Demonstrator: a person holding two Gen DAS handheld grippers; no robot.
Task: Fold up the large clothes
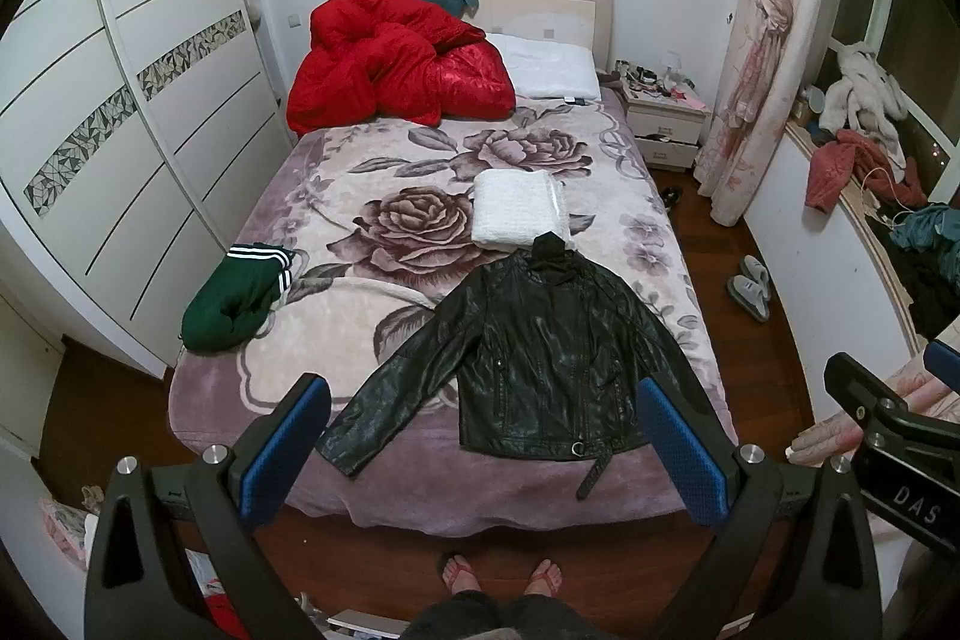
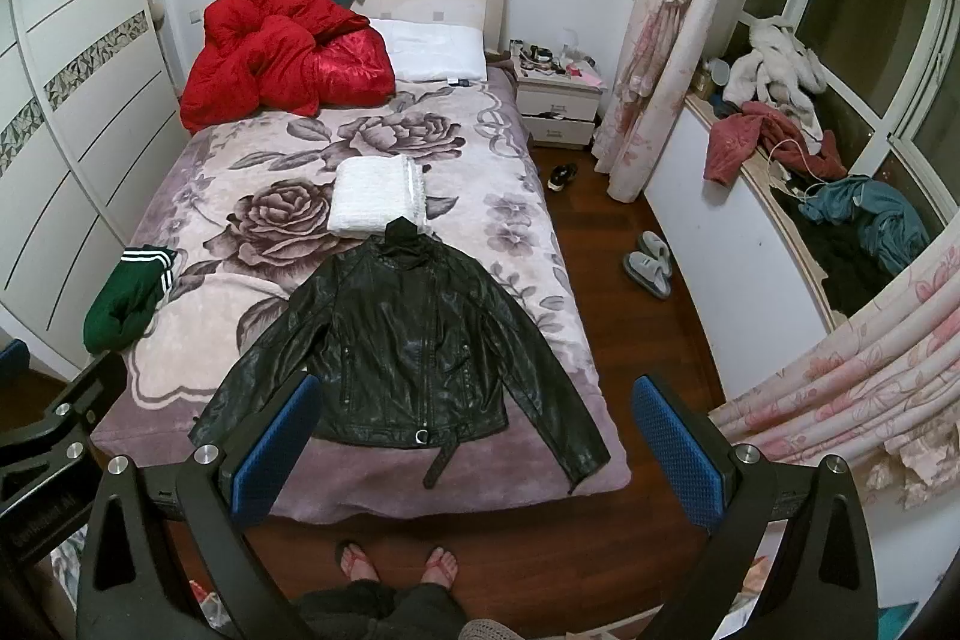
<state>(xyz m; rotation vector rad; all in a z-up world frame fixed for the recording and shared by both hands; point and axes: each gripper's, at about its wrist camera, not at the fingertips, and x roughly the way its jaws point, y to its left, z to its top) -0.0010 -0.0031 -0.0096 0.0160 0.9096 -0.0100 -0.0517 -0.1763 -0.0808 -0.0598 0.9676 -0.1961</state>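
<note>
Black leather jacket (image 1: 540, 358) lies flat, front up, sleeves spread, at the bed's (image 1: 336, 478) foot end. Folded white blanket (image 1: 519, 208) touches its collar at 12 o'clock; green striped garment (image 1: 240, 298) lies at 9 o'clock. Left gripper (image 1: 480, 454) and right gripper (image 2: 474, 454) hover above, jaws wide apart, holding nothing.

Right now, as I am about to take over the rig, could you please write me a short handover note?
Left gripper: open, holding nothing, above the foot of the bed.
Right gripper: open, holding nothing, beside the left one.
Black jacket: spread flat near the bed's foot, front up, both sleeves out, belt strap hanging over the edge. Not yet folded.
White cloth: folded, lying just above the jacket's collar.
Green garment: bunched at the bed's left edge, unfolded.
Red duvet: heaped by the headboard.
Left to do: fold the jacket, likely sleeves in first; then probably the green garment.
</note>
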